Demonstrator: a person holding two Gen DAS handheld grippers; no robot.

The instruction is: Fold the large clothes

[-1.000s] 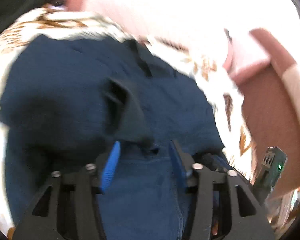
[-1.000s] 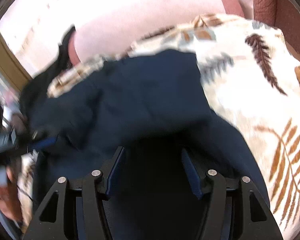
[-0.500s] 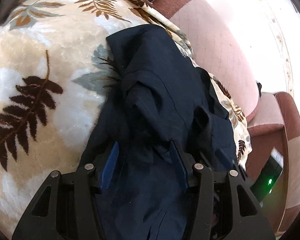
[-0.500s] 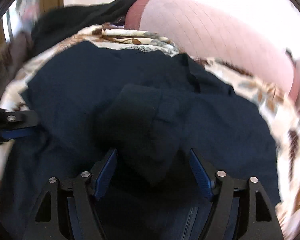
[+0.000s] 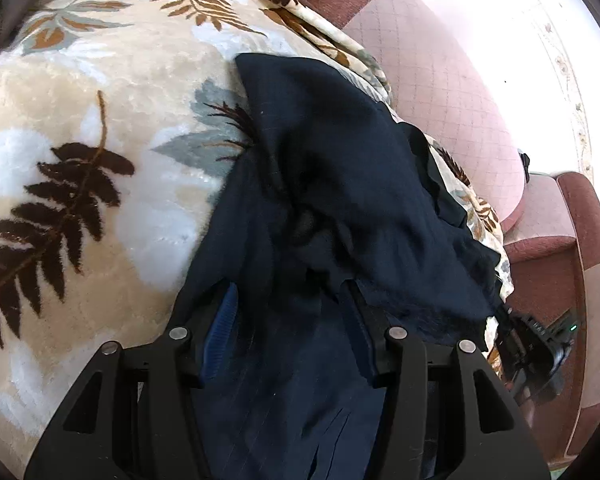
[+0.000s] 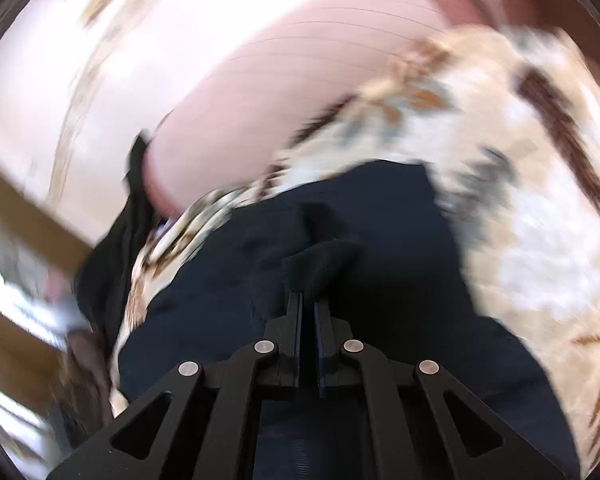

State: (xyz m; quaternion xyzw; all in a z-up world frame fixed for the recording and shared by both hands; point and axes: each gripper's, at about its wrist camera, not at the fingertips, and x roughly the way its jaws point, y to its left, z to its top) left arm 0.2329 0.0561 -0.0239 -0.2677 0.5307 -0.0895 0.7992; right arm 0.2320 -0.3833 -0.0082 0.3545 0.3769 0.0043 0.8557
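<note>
Blur over right view | right gripper fingers clenched on navy garment fold | left gripper fingers released, right tip hidden

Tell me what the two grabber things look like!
Both are black plastic with triangle-shaped holes and round silver bolts. The left gripper has ridged blue pads inside its fingers. The right gripper has thin dark blue pads too.

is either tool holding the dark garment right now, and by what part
The right tool pinches a raised fold of the dark garment. The left tool stands open over the cloth, gripping nothing.
</note>
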